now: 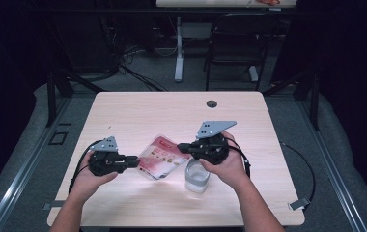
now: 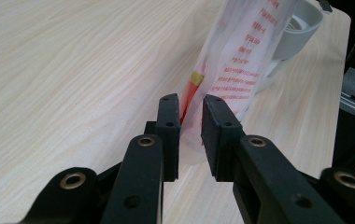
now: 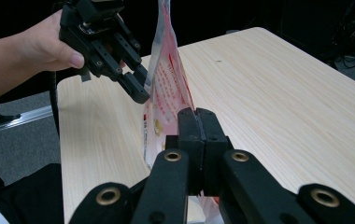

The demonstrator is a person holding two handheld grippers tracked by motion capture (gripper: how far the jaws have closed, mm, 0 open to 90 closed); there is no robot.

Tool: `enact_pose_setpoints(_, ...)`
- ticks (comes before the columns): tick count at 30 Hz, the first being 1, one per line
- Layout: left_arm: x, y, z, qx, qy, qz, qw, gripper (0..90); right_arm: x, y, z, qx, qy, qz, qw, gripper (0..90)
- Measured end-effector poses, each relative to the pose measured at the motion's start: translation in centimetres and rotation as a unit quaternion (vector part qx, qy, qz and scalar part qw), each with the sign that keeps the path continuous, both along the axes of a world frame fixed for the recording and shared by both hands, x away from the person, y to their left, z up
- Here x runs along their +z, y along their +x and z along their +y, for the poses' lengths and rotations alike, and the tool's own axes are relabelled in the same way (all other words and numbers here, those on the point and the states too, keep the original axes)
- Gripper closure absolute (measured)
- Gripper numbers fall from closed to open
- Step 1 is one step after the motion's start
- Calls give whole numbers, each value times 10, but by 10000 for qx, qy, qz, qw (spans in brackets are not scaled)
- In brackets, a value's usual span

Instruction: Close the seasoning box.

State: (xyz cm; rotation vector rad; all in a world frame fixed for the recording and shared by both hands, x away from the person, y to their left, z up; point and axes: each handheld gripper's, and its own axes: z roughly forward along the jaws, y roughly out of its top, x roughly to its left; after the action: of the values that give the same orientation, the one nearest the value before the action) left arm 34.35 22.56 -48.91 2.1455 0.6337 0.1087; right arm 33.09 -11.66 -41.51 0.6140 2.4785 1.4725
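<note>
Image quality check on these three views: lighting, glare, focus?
High view: table evenly lit, room around it dark, soft focus. Left gripper view: jaws sharp, pouch and cup behind it bright, slightly washed out. Right gripper view: jaws and pouch print readable, background dark, no glare on the wood.

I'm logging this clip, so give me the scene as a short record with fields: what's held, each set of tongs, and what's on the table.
held item: red and white pouch, lifted between both tongs
left tongs: jaws either side of the pouch's edge, a narrow gap between them
right tongs: jaws shut on the pouch's other edge
beside pouch: white cup, standing under the right hand
surface: light wooden table
</note>
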Motion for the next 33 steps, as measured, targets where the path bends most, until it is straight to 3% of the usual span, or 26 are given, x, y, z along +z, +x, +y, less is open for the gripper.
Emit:
enact_pose_setpoints(6, -10, 2, -2, -10, -13, 99, 10000, 775, -5, 1, 2, 28, -43, 22, 10000, 900)
enact_pose_setpoints(9, -15, 3, -6, -53, 221, 135, 9997, 773, -8, 2, 3, 53, -98, 43, 9999, 900)
enact_pose_setpoints(14, -18, 2, -12, -82, 375, 152, 9991, 748, -12, 2, 5, 46, -148, 42, 9999, 900)
enact_pose_setpoints(18, -16, 2, -11, -56, 269, 130, 9995, 682, -11, 1, 5, 76, -121, 38, 9999, 899)
enact_pose_setpoints(19, -14, 2, -10, -67, 105, 95, 9999, 658, -11, 1, 6, 93, -140, 26, 9999, 899)
enact_pose_setpoints(22, -9, 0, -7, -98, -97, 14, 9999, 625, -12, 2, 9, 114, -172, 8, 9998, 899)
enact_pose_setpoints(33, -3, -4, -7, -152, -159, -39, 9998, 597, -12, 2, 16, 247, -28, 52, 9997, 885)
